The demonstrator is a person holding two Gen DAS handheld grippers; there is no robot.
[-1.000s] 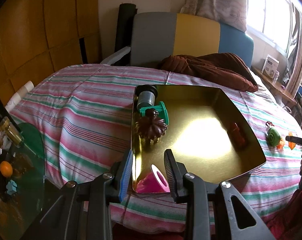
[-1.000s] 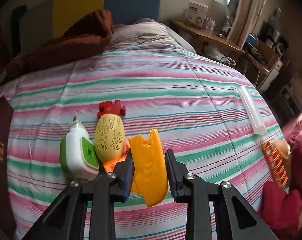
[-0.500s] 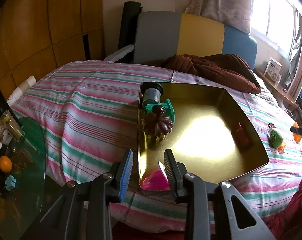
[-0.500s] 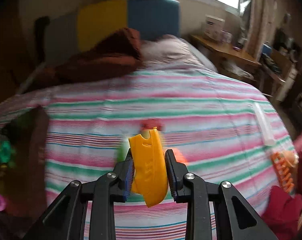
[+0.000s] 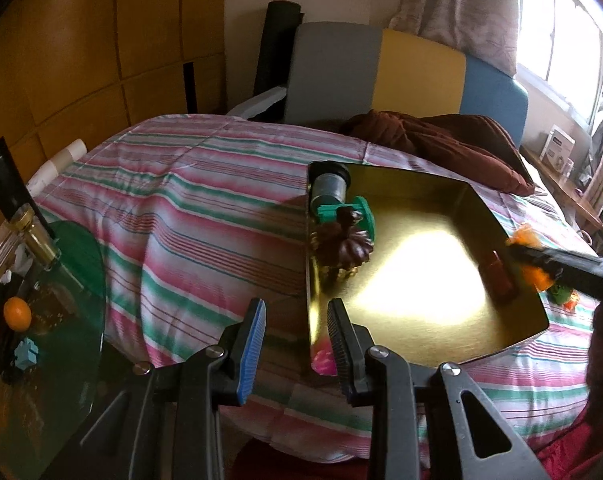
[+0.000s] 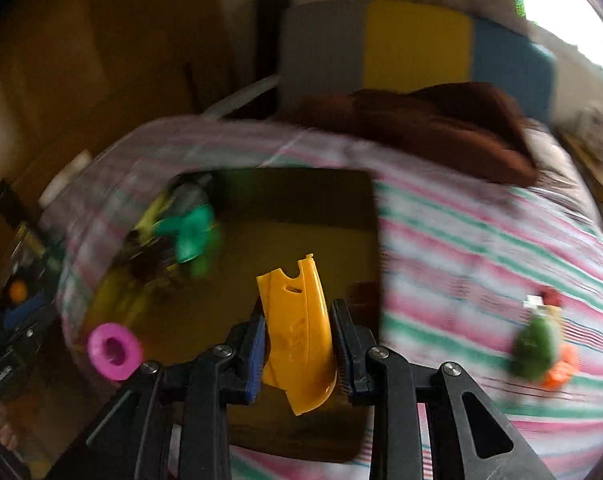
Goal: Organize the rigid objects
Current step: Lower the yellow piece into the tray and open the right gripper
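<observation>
A gold tray (image 5: 429, 184) lies on the striped bed. In it are a grey-and-black cylinder (image 5: 328, 186), a green plastic piece (image 5: 359, 216), a brown flower-shaped piece (image 5: 343, 242), a red piece (image 5: 499, 280) and a pink ring (image 5: 323, 358). My left gripper (image 5: 295, 340) is open and empty, just off the tray's near left corner. My right gripper (image 6: 297, 340) is shut on a yellow plastic piece (image 6: 297, 328) and holds it above the tray (image 6: 301, 196). The pink ring (image 6: 113, 350) shows at the tray's left corner. The right gripper also shows over the tray's right rim in the left wrist view (image 5: 533, 256).
A green-and-white bottle (image 6: 535, 346) and an orange piece (image 6: 561, 368) lie on the bedspread right of the tray. A brown blanket (image 5: 433, 140) lies behind the tray. A glass side table (image 5: 41, 320) with an orange ball stands left of the bed.
My right gripper has swung left with the yellow piece, from the bedspread to above the tray. My left gripper has drawn back and left from the pink ring.
</observation>
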